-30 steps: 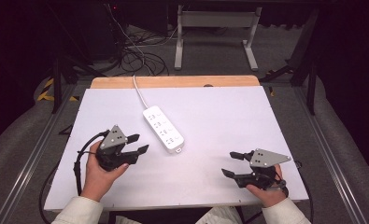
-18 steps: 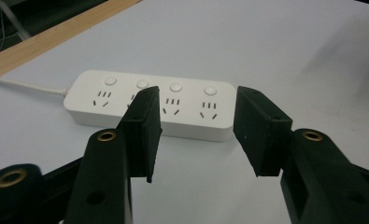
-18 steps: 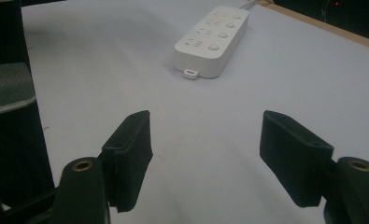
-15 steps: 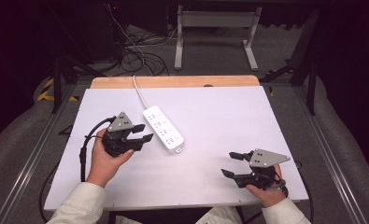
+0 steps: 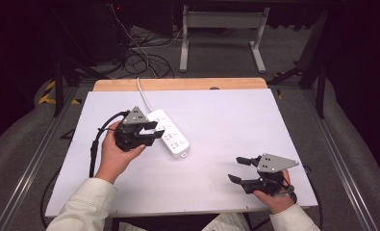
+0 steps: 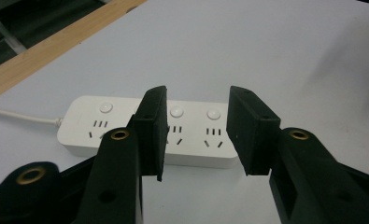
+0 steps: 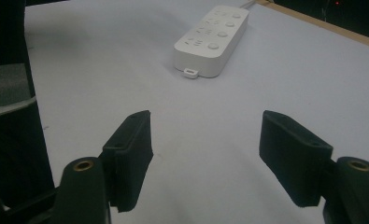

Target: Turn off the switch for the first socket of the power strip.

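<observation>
A white power strip (image 5: 171, 135) lies slantwise on the white table (image 5: 226, 120), its cord (image 5: 143, 94) running off the far edge. Its sockets and round buttons face up in the left gripper view (image 6: 173, 126). My left gripper (image 5: 151, 131) is open and hovers at the strip's left side, jaws pointing at it, nothing between them (image 6: 195, 135). My right gripper (image 5: 236, 169) rests near the table's front right, open and empty (image 7: 205, 158). The power strip (image 7: 212, 39) lies well ahead of the right gripper.
A wooden strip (image 5: 178, 84) edges the table's far side. Beyond it are tangled cables (image 5: 139, 57) on the floor and a grey metal stand (image 5: 221, 29). Metal rails (image 5: 43, 149) run along both sides of the table.
My left gripper has moved forward and right, from the table's left front up to the power strip's side. The right gripper has stayed in place.
</observation>
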Tool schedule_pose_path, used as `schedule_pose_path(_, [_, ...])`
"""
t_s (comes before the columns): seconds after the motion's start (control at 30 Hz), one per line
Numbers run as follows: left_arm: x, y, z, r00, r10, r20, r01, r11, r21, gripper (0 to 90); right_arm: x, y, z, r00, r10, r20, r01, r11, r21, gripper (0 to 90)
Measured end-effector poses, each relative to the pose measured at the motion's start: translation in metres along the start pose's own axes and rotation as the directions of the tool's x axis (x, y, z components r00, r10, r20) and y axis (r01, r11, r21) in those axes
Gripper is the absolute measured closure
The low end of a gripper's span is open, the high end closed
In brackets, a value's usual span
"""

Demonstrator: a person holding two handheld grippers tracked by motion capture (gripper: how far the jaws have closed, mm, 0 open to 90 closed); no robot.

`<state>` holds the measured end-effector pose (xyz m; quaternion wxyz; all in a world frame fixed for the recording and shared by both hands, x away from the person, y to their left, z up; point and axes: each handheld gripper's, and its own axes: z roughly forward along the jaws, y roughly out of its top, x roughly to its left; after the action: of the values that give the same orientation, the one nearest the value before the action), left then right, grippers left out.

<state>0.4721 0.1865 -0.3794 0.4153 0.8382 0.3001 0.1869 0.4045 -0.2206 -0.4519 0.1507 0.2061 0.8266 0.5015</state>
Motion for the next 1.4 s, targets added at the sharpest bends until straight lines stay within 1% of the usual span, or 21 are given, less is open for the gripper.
schedule_pose_path(0.07, [0.002, 0.001, 0.004, 0.9999, -0.013, 0.008, 0.013, 0.9999, -0.004, 61.5, 0.0, 0.0, 0.001, 1.0, 0.001, 0.0, -0.001, 1.0, 0.001, 35.1])
schedule_pose_path(0.13, [0.005, 0.002, 0.008, 0.9997, -0.021, 0.014, 0.021, 0.9997, -0.013, 65.8, 0.001, 0.0, 0.001, 1.0, -0.002, 0.0, 0.002, 1.0, 0.0, 35.1])
schedule_pose_path(0.17, [0.007, 0.002, 0.011, 0.9996, -0.025, 0.009, 0.025, 0.9996, -0.011, 68.1, 0.001, 0.0, 0.001, 1.0, -0.003, 0.002, 0.003, 1.0, 0.002, 35.2])
schedule_pose_path(0.2, [0.008, 0.003, 0.013, 0.9993, -0.038, 0.004, 0.038, 0.9993, -0.006, 75.0, 0.001, 0.0, 0.0, 1.0, -0.002, 0.002, 0.002, 1.0, -0.002, 35.1])
schedule_pose_path(0.23, [0.01, 0.004, 0.016, 0.9987, -0.051, 0.007, 0.051, 0.9987, 0.001, 75.0, 0.001, 0.0, 0.0, 1.0, -0.002, 0.002, 0.002, 1.0, -0.002, 35.1])
schedule_pose_path(0.3, [0.014, 0.005, 0.02, 0.9972, -0.074, 0.01, 0.074, 0.9973, 0.005, 81.2, 0.001, 0.0, 0.0, 1.0, 0.0, 0.003, 0.0, 1.0, -0.003, 35.1])
schedule_pose_path(0.33, [0.016, 0.006, 0.022, 0.9963, -0.085, 0.009, 0.085, 0.9964, 0.002, 86.5, 0.001, 0.0, 0.0, 1.0, 0.0, 0.003, 0.0, 1.0, -0.003, 35.1])
schedule_pose_path(0.37, [0.018, 0.007, 0.024, 0.9957, -0.092, 0.007, 0.092, 0.9957, 0.0, 86.5, 0.001, 0.0, 0.0, 1.0, 0.0, 0.003, 0.0, 1.0, -0.003, 35.1])
schedule_pose_path(0.4, [0.02, 0.008, 0.026, 0.9953, -0.097, 0.001, 0.097, 0.9953, -0.005, 89.7, 0.001, 0.0, 0.0, 1.0, 0.0, 0.003, 0.0, 1.0, -0.003, 35.2])
schedule_pose_path(0.47, [0.024, 0.009, 0.03, 0.9949, -0.1, -0.007, 0.1, 0.9949, -0.014, 90.0, 0.001, 0.0, 0.0, 1.0, -0.001, 0.003, 0.001, 1.0, -0.005, 35.1])
schedule_pose_path(0.5, [0.027, 0.009, 0.033, 0.9947, -0.102, 0.002, 0.102, 0.9944, -0.024, 90.0, 0.001, 0.0, 0.0, 1.0, -0.002, 0.003, 0.002, 1.0, -0.006, 35.2])
schedule_pose_path(0.53, [0.028, 0.009, 0.035, 0.9928, -0.119, 0.013, 0.12, 0.9924, -0.03, 90.0, 0.001, 0.0, -0.001, 1.0, -0.004, 0.003, 0.004, 1.0, -0.008, 35.2])
schedule_pose_path(0.57, [0.031, 0.009, 0.037, 0.9934, -0.114, 0.006, 0.114, 0.9929, -0.032, 90.0, 0.001, 0.0, -0.001, 1.0, -0.004, 0.004, 0.004, 1.0, -0.009, 35.2])
schedule_pose_path(0.6, [0.031, 0.009, 0.04, 0.9919, -0.126, 0.015, 0.126, 0.9913, -0.037, 90.0, 0.001, 0.0, -0.001, 1.0, -0.003, 0.002, 0.003, 1.0, -0.011, 35.2])
schedule_pose_path(0.7, [0.036, 0.009, 0.045, 0.992, -0.126, -0.008, 0.125, 0.991, -0.046, 90.0, 0.001, 0.0, -0.001, 1.0, -0.004, 0.002, 0.004, 1.0, -0.01, 35.2])
schedule_pose_path(0.8, [0.041, 0.007, 0.053, 0.9897, -0.141, -0.023, 0.14, 0.9887, -0.053, 90.0, 0.001, 0.0, -0.001, 1.0, -0.004, -0.001, 0.004, 1.0, -0.012, 35.2])
schedule_pose_path(0.93, [0.045, 0.007, 0.064, 0.9875, -0.151, -0.046, 0.148, 0.9875, -0.054, 90.0, 0.001, 0.0, -0.002, 1.0, -0.006, -0.001, 0.006, 1.0, -0.013, 35.2])
schedule_pose_path(1.1, [0.052, 0.006, 0.077, 0.9852, -0.152, -0.078, 0.147, 0.9868, -0.068, 90.0, 0.001, 0.0, -0.002, 1.0, -0.004, -0.004, 0.004, 1.0, -0.016, 35.3])
schedule_pose_path(1.13, [0.055, 0.005, 0.079, 0.9852, -0.146, -0.09, 0.14, 0.9879, -0.067, 90.0, 0.001, 0.0, -0.002, 1.0, -0.004, -0.004, 0.004, 1.0, -0.016, 35.3])
schedule_pose_path(1.23, [0.061, 0.002, 0.086, 0.9806, -0.175, -0.088, 0.169, 0.983, -0.072, 90.0, 0.002, 0.001, -0.002, 1.0, -0.005, -0.006, 0.004, 1.0, -0.021, 35.4])
schedule_pose_path(1.4, [0.069, -0.004, 0.095, 0.9724, -0.202, -0.117, 0.197, 0.9789, -0.056, 90.0, 0.001, 0.0, -0.002, 0.9999, -0.003, -0.01, 0.003, 1.0, -0.022, 35.4])
